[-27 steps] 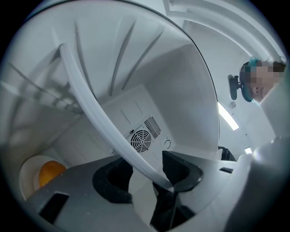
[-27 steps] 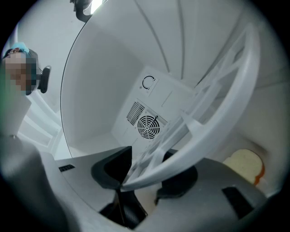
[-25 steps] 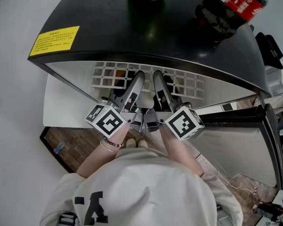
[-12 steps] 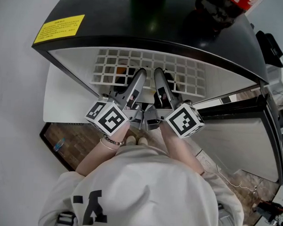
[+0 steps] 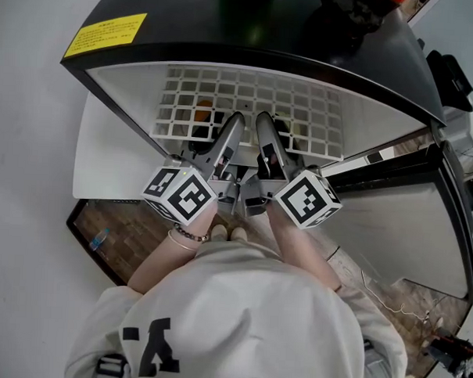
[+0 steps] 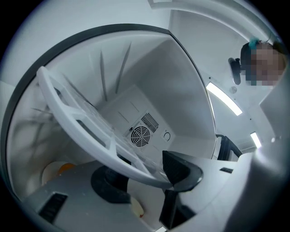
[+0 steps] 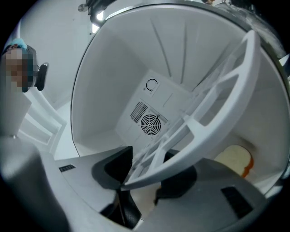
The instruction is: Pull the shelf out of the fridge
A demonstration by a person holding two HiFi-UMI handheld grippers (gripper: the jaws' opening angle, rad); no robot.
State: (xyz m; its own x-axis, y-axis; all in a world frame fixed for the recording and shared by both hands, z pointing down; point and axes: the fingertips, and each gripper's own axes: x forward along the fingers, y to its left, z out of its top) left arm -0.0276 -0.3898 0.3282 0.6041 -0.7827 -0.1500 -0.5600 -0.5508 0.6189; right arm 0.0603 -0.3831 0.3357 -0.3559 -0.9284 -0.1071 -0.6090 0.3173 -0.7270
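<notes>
Head view: the white grid shelf (image 5: 248, 91) sticks partway out of the open fridge (image 5: 227, 35), beneath its black top. The left gripper (image 5: 234, 128) and right gripper (image 5: 263, 127) sit side by side, each clamped on the shelf's front edge.

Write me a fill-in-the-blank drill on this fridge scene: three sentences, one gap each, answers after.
1. The left gripper and the right gripper are each closed on the front rim of the white grid ____.
2. The sticker on the black top of the fridge is ____.
3. A round ____ sits in the fridge's back wall.
Missing words: shelf; yellow; fan.
</notes>
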